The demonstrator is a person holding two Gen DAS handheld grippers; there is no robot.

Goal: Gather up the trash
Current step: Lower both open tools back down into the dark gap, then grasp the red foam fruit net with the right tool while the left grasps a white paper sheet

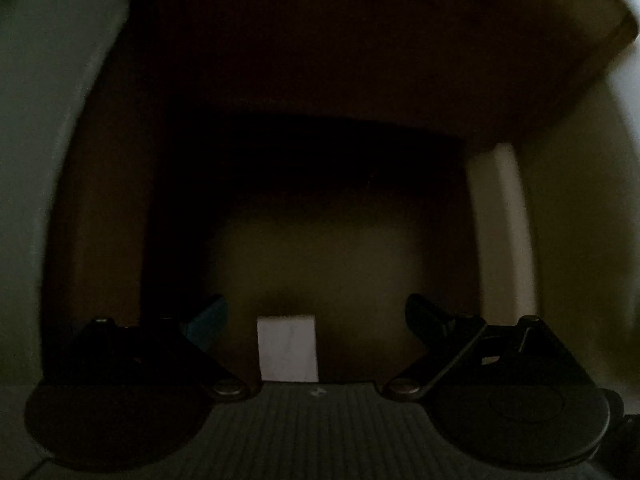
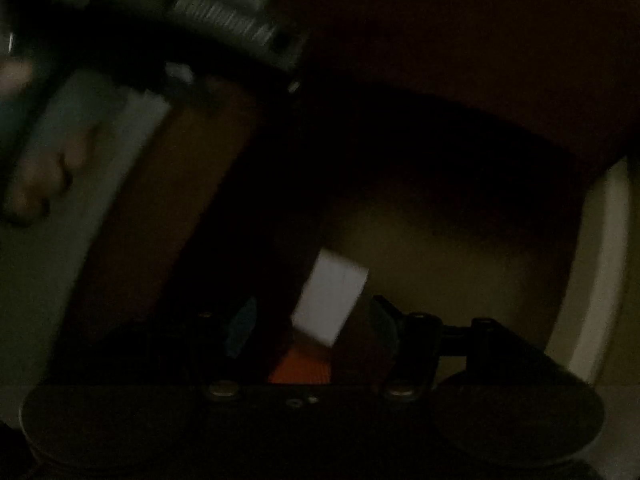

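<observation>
White paper scrap (image 1: 287, 348) sits low in the frame's centre inside a dim cardboard box (image 1: 360, 60); I see my left gripper (image 1: 316, 320) spread wide around it, untouching. My right gripper (image 2: 316, 324) also gapes, the scrap (image 2: 330, 298) between its fingers.

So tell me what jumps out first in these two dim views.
The pale white piece stands out most, bright against the dark, low between the open left gripper fingers. In the right wrist view a white piece lies tilted between the open right gripper fingers, with an orange patch just below it. Around them is a dark brown box; blur hides finer detail.
</observation>
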